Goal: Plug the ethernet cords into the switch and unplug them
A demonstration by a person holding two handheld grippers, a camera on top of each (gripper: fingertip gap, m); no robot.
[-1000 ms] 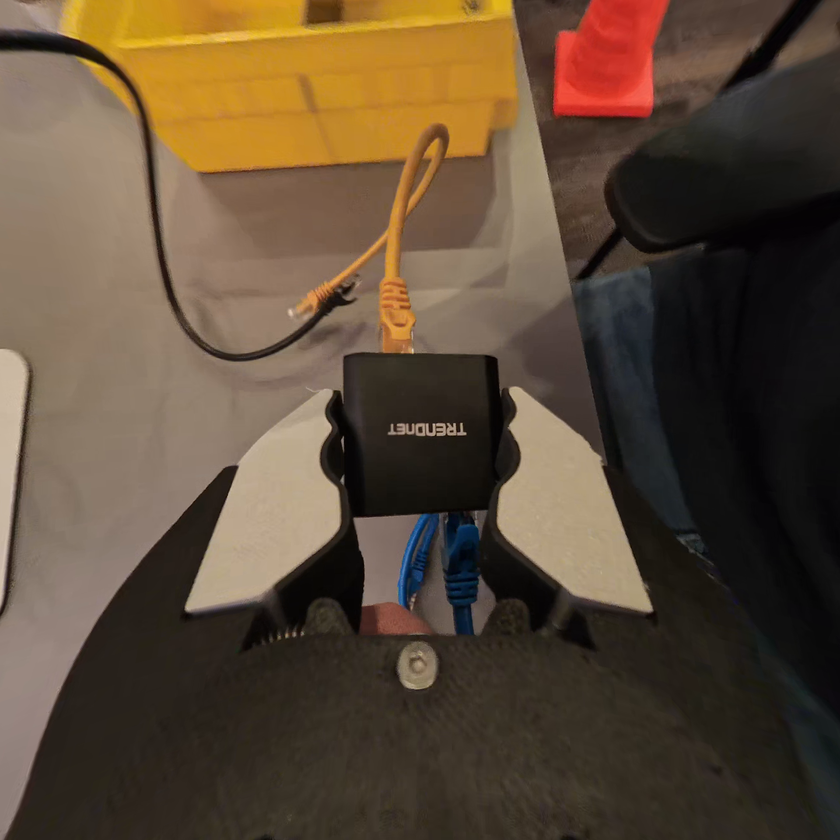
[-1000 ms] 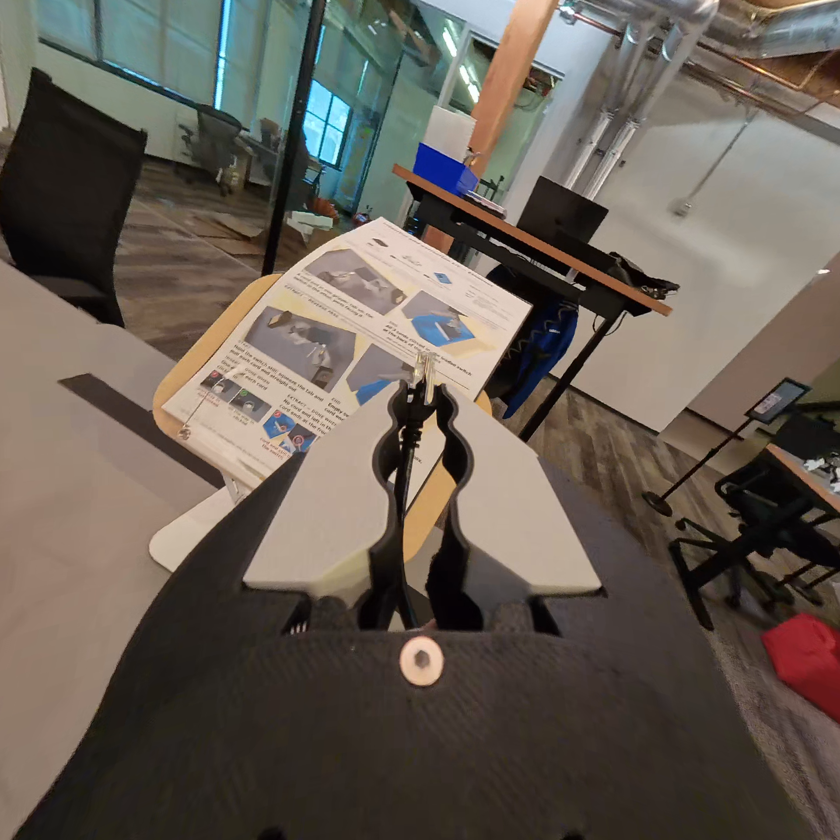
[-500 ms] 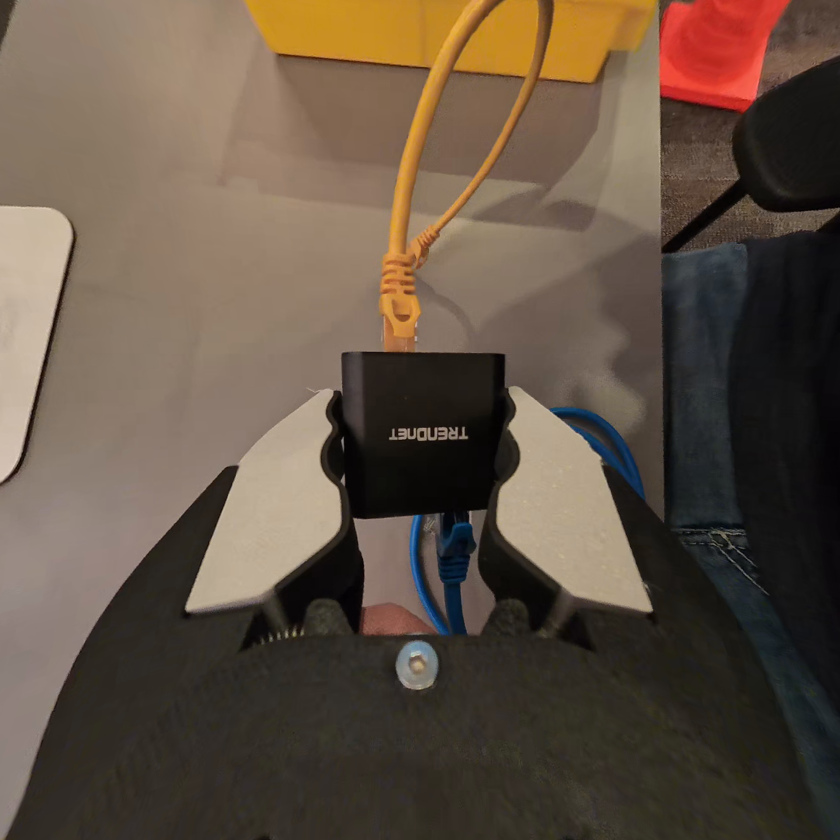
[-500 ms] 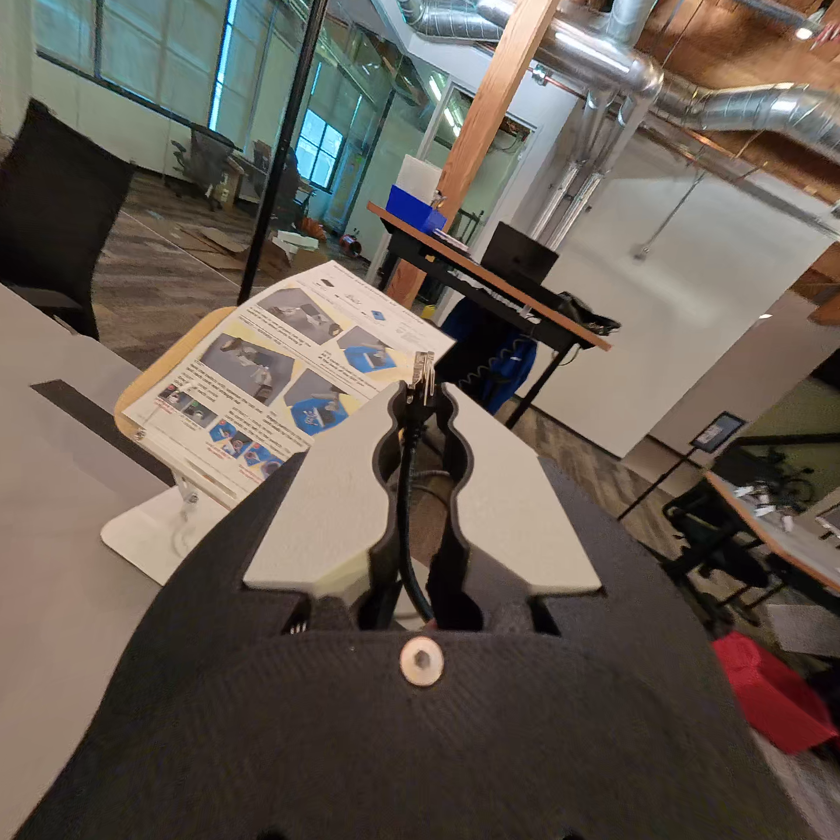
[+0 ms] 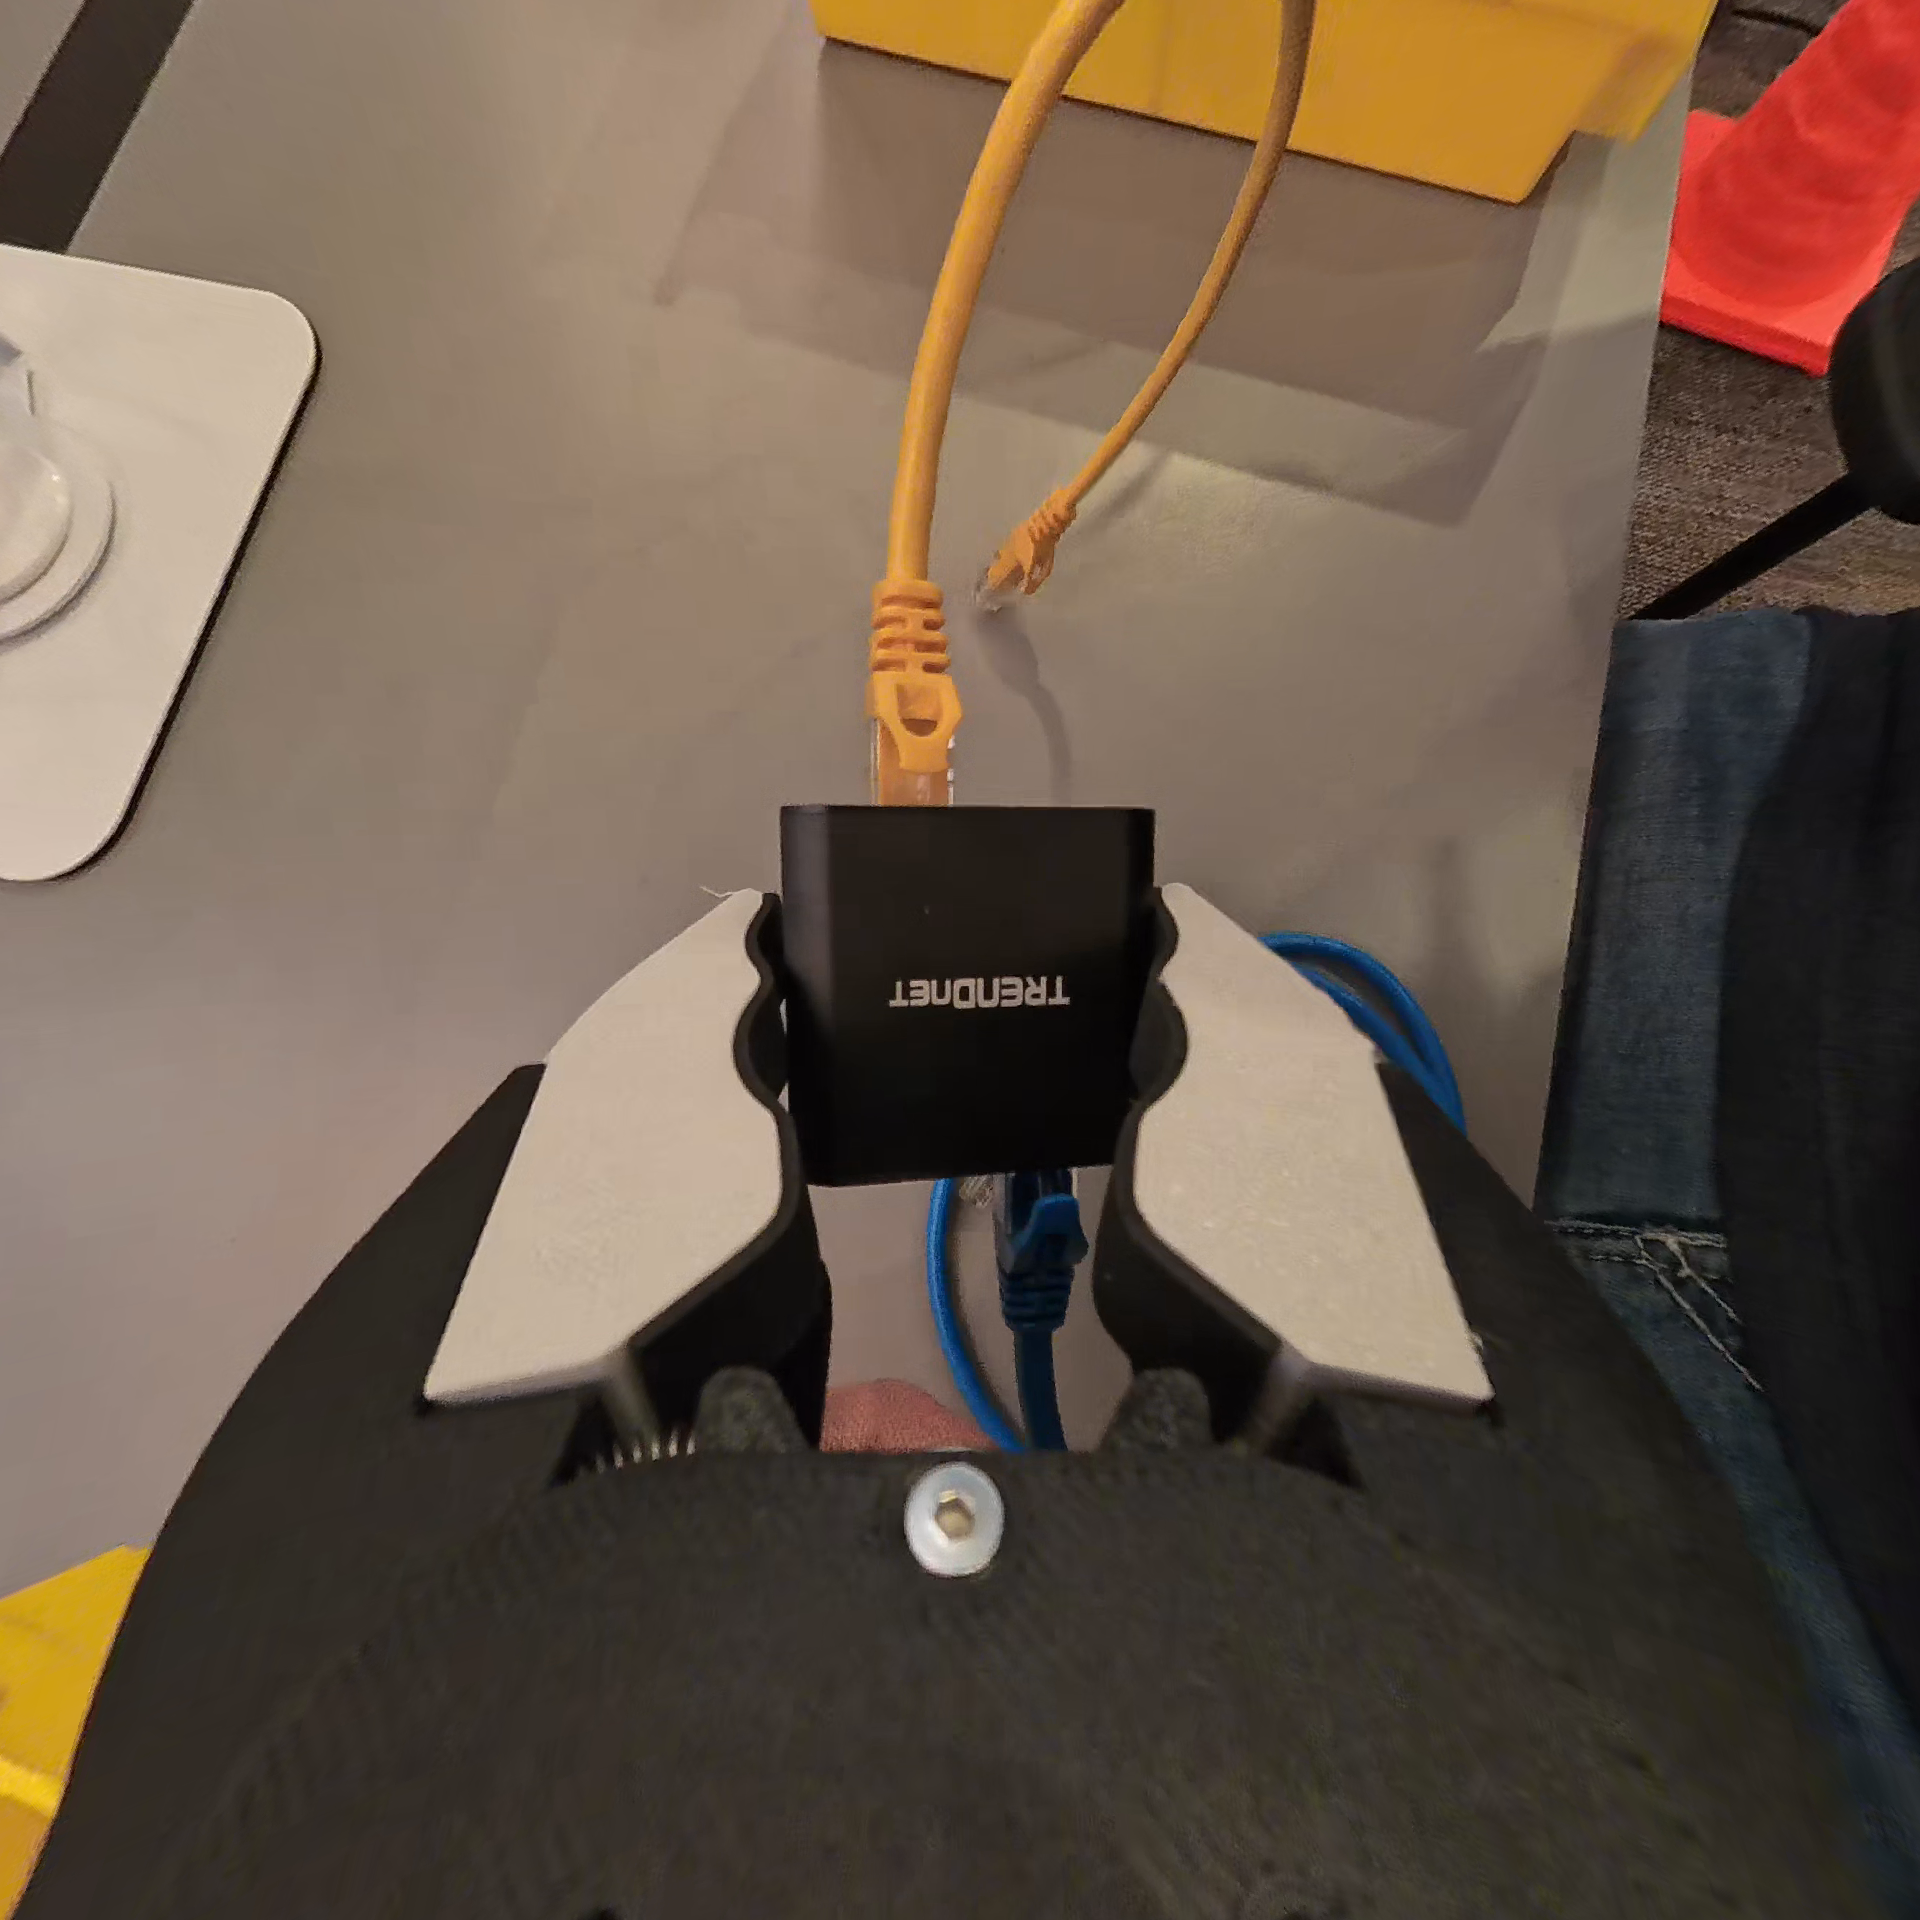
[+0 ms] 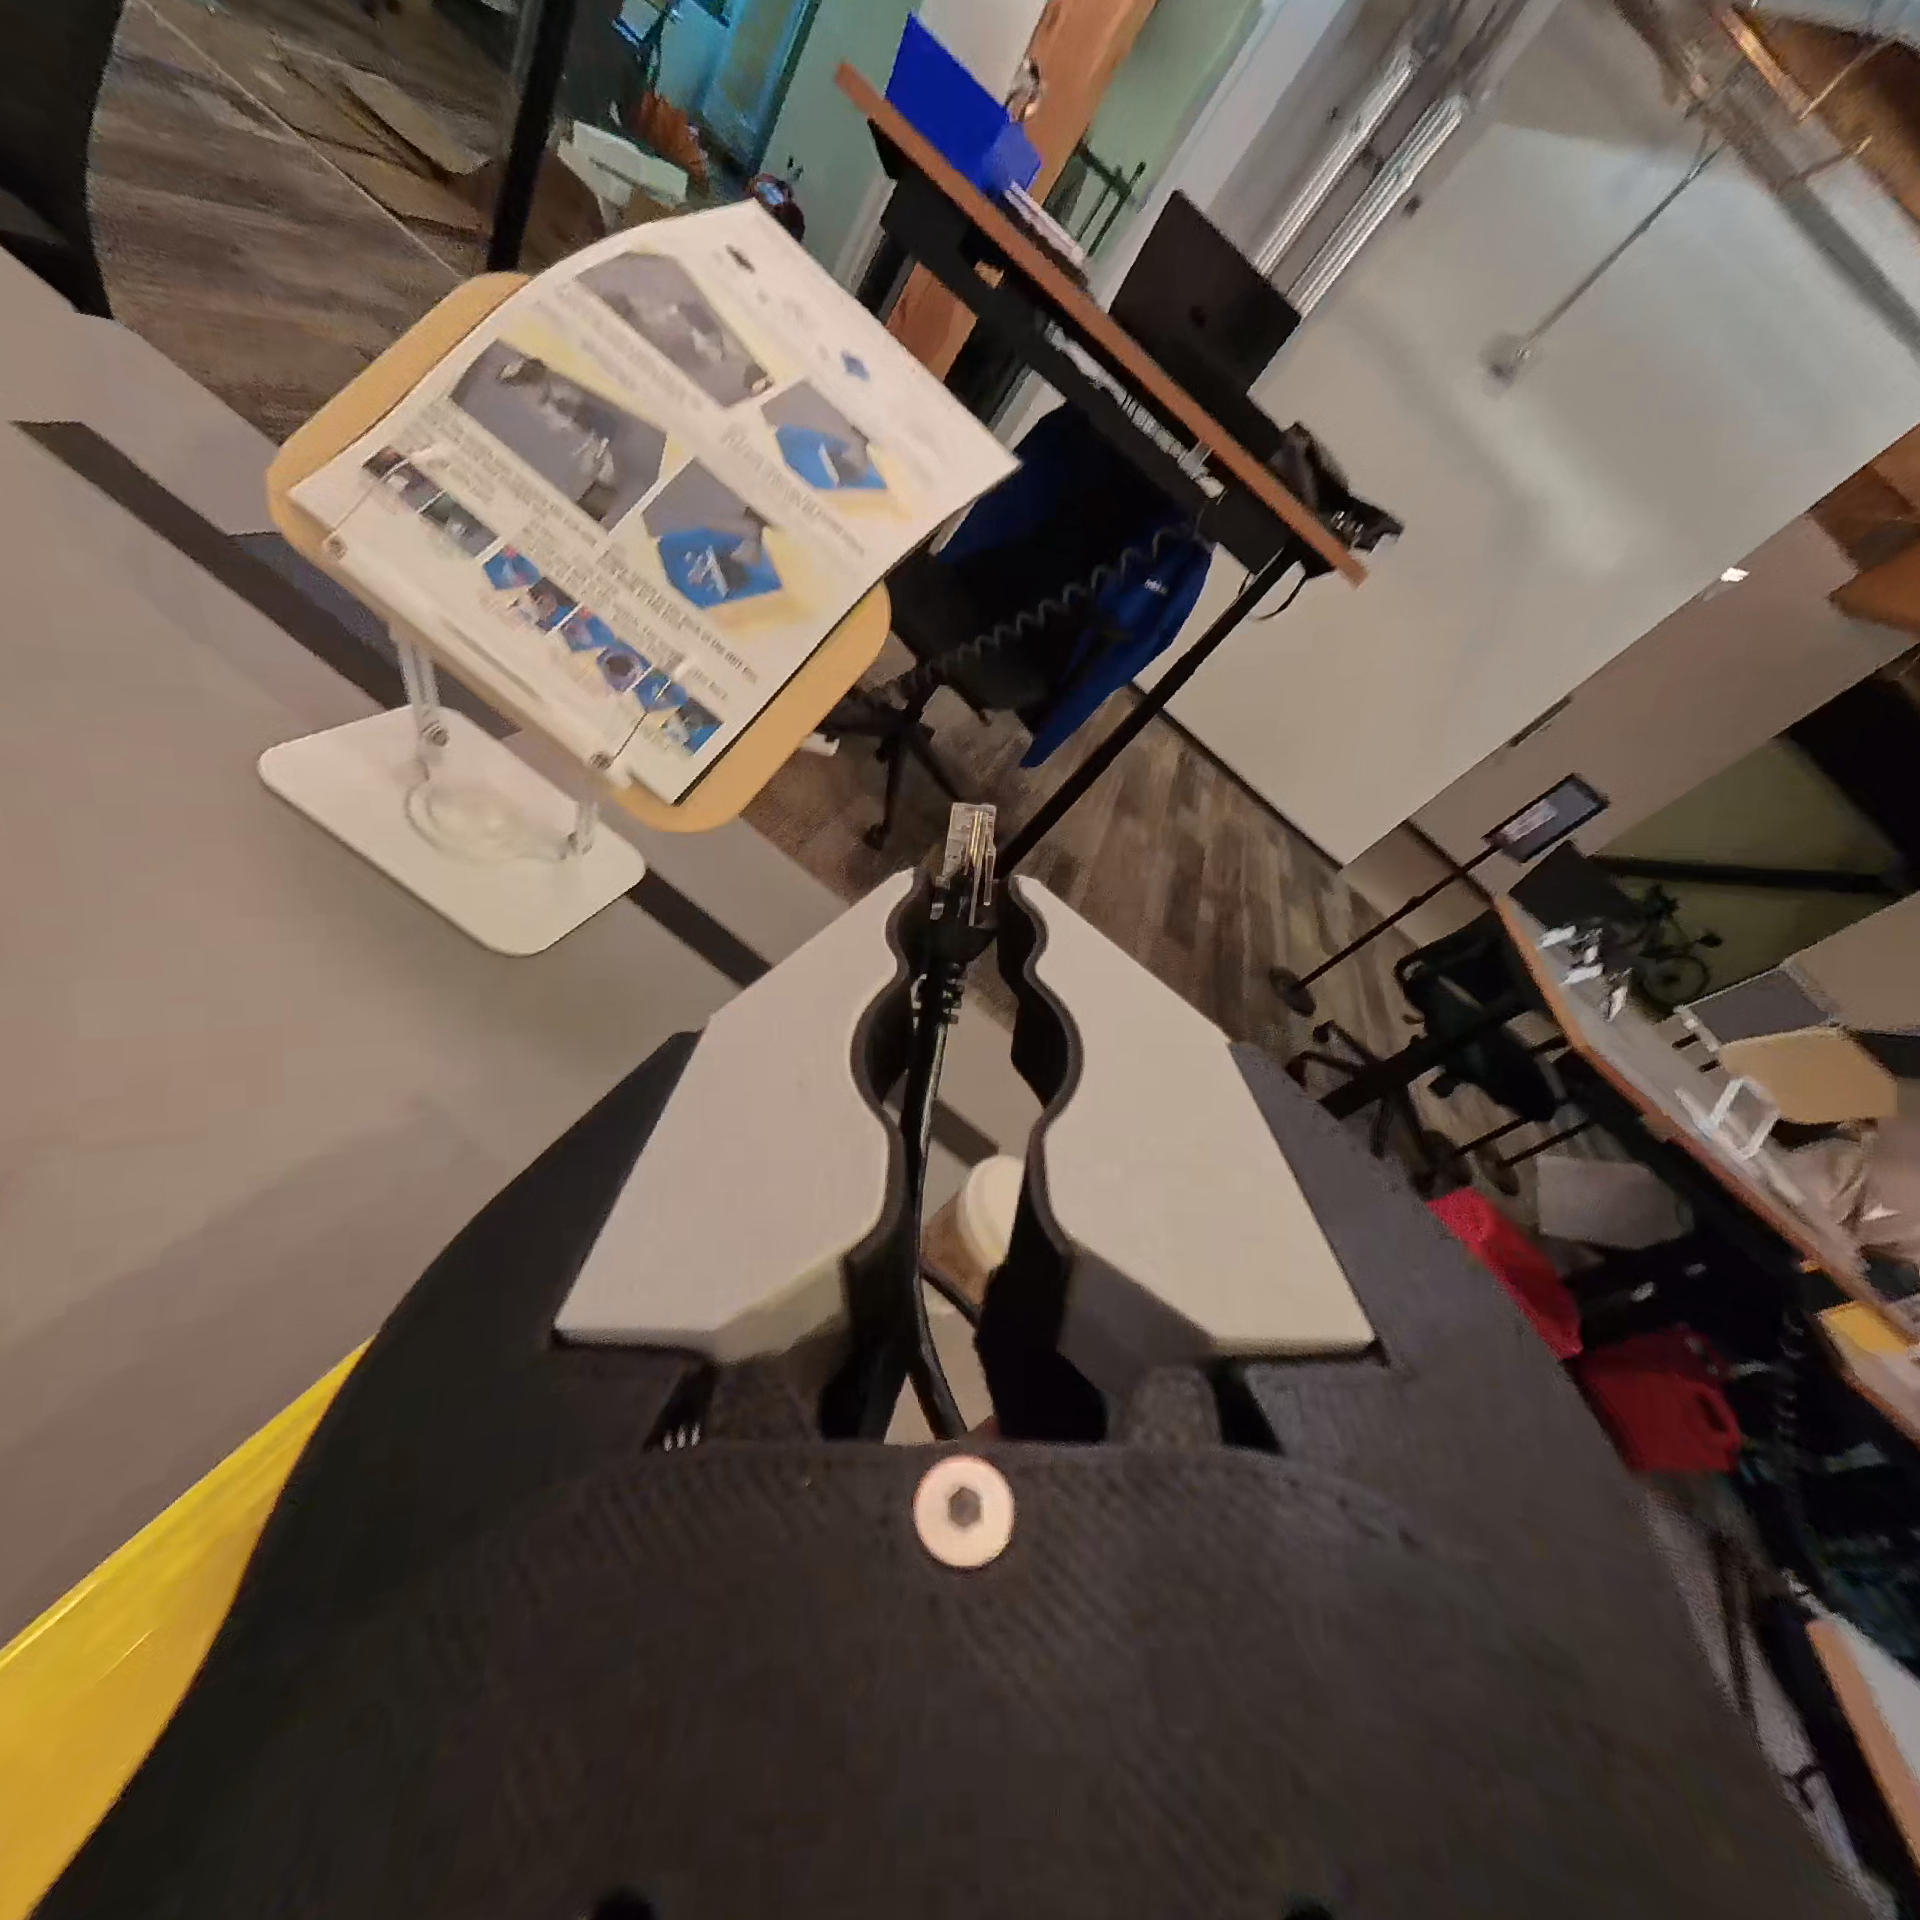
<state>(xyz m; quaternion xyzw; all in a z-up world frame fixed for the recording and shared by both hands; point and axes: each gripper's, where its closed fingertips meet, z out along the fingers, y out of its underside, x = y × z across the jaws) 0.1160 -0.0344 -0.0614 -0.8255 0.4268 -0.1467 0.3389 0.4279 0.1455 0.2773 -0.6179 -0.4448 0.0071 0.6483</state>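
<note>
My left gripper (image 5: 961, 904) is shut on the black switch (image 5: 966, 987) and holds it above the grey table (image 5: 468, 520). An orange ethernet cord (image 5: 925, 436) is plugged into the switch's far side, and its free plug (image 5: 1023, 556) hangs above the table. A blue ethernet cord (image 5: 1034, 1268) lies under the switch between my fingers. My right gripper (image 6: 961, 883) is shut on a black ethernet cord (image 6: 940, 997). Its clear plug (image 6: 966, 847) sticks out past the fingertips, up in the air.
A yellow bin (image 5: 1351, 83) stands at the table's far edge, a red cone (image 5: 1787, 187) on the floor beyond. A white stand base (image 5: 125, 540) is at the left. The stand holds a printed sheet (image 6: 644, 488). A person's leg (image 5: 1756, 935) is at the right. The tips of one gripper are about 50 centimeters away from the tips of the other.
My left gripper moved with the switch; the orange cord's free plug swung from left to right. My right gripper tilted down toward the table with the black cord.
</note>
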